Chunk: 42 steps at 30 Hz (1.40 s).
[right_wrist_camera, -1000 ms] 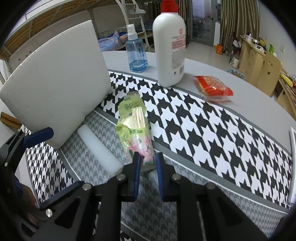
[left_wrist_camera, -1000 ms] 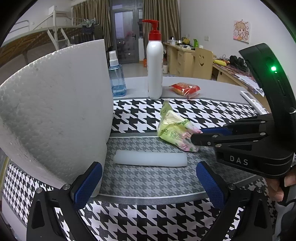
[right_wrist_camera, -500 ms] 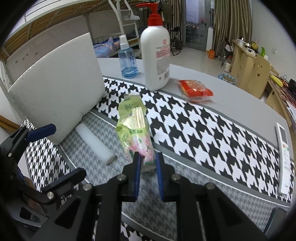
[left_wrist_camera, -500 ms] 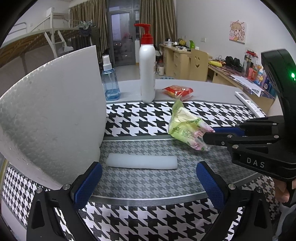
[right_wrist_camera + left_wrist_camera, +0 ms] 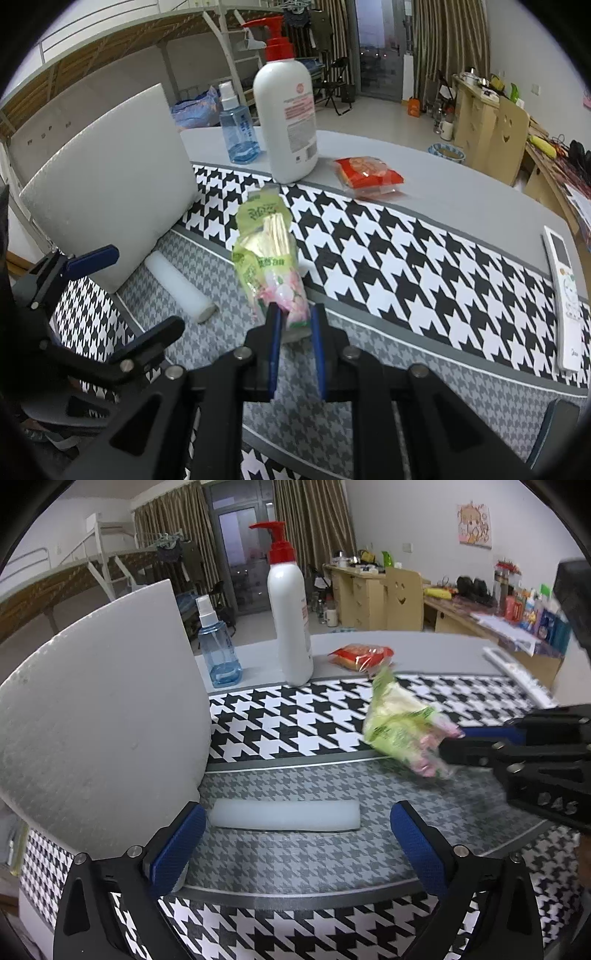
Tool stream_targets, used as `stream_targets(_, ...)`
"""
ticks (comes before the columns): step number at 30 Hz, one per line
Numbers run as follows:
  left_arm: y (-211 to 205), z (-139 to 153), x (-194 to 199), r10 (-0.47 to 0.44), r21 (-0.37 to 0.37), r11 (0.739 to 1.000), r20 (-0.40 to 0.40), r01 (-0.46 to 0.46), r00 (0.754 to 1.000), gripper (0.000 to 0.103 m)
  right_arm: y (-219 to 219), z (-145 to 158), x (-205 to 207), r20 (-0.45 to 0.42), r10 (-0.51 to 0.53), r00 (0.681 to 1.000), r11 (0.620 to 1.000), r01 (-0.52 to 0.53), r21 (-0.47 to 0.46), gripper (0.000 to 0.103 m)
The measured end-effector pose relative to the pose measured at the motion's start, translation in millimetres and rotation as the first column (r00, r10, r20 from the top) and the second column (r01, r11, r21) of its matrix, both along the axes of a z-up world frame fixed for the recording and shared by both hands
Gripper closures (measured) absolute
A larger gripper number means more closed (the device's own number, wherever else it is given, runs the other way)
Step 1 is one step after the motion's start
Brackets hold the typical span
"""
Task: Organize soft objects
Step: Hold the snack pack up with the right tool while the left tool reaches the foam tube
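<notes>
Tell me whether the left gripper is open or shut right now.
Open. The left gripper has its blue pads spread wide apart with nothing between them; the white foam roll lies on the cloth just beyond.

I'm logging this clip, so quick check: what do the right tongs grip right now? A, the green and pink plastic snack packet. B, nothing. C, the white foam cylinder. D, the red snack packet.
A: the right tongs are shut on the near end of the green and pink plastic snack packet, while the white foam cylinder and the red snack packet lie untouched on the table.
</notes>
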<state>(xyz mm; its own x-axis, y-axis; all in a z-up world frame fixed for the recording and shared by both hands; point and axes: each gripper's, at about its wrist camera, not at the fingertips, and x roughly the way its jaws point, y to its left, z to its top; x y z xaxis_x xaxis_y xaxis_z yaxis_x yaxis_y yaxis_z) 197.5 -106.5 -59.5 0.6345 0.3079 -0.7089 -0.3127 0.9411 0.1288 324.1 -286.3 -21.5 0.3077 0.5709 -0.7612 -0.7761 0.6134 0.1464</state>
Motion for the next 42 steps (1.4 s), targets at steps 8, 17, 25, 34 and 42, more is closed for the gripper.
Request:
stream_targets(8,3.0,-14.6,13.7,-0.017,-0.011,1.000,-0.068,0.017,0.998,0.022,-10.7,3.0,2.0,-0.014,-0.004,1.000,1.000,0.005,0.019,0.083)
stream_targets(17,6.6,-22.5,16.5,-0.052,-0.080,0.996,-0.085,0.045,0.995,0.045,-23.2,4.1,2.0,-0.021,-0.019,1.000,0.999,0.020,0.034,0.083)
stream_targets(25,9.3,-18.4,11.0,-0.091,-0.110,0.990,-0.043,0.086,0.995,0.081,-25.2,13.0,-6.0,0.010,-0.022,1.000,0.999,0.021,0.050,0.083)
stream_targets(34,6.6,-7.0,5.6,-0.149,-0.113,0.983,0.000,0.148,0.989,0.086,-29.4,21.7,-16.5,0.041,-0.040,0.998,0.998,0.038,0.055,0.083)
stream_targets(42,-1.6,15.8,-4.8,-0.187,-0.078,0.979,0.056,0.191,0.981,0.086,-36.8,30.9,-26.1,0.058,-0.060,0.996,0.995,0.055,0.079,0.083)
